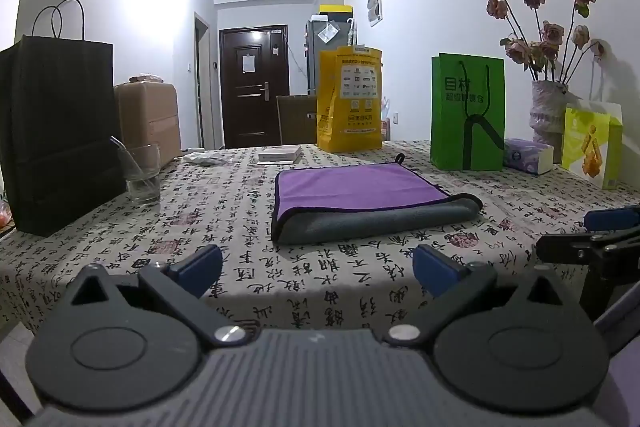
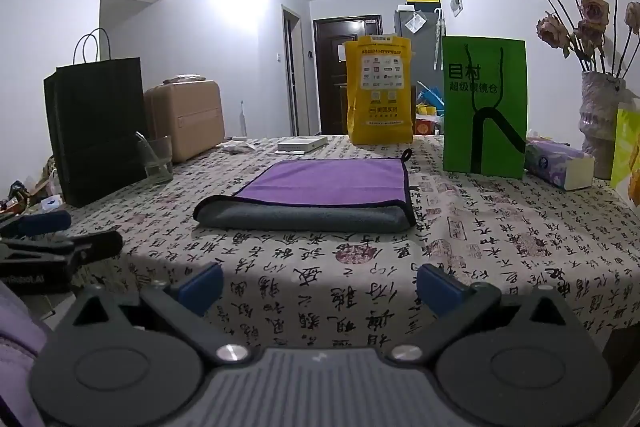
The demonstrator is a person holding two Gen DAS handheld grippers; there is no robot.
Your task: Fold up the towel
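A towel (image 1: pixel 360 199), purple on top with a grey underside, lies folded on the patterned tablecloth; its rolled grey fold faces me. It also shows in the right wrist view (image 2: pixel 316 195), with a small loop at its far right corner. My left gripper (image 1: pixel 318 271) is open and empty, held back near the table's front edge, short of the towel. My right gripper (image 2: pixel 320 291) is open and empty, also near the front edge. Each gripper shows at the edge of the other's view: the right one in the left wrist view (image 1: pixel 592 239), the left one in the right wrist view (image 2: pixel 52 239).
A black paper bag (image 1: pixel 60 135) and a glass (image 1: pixel 142 173) stand at the left. A yellow bag (image 1: pixel 350 99), a green bag (image 1: pixel 468 111), a tissue pack (image 1: pixel 528 155), a vase of dried flowers (image 1: pixel 548 107) and a box (image 1: pixel 592 143) stand at the back and right. A white box (image 1: pixel 280 155) lies beyond the towel.
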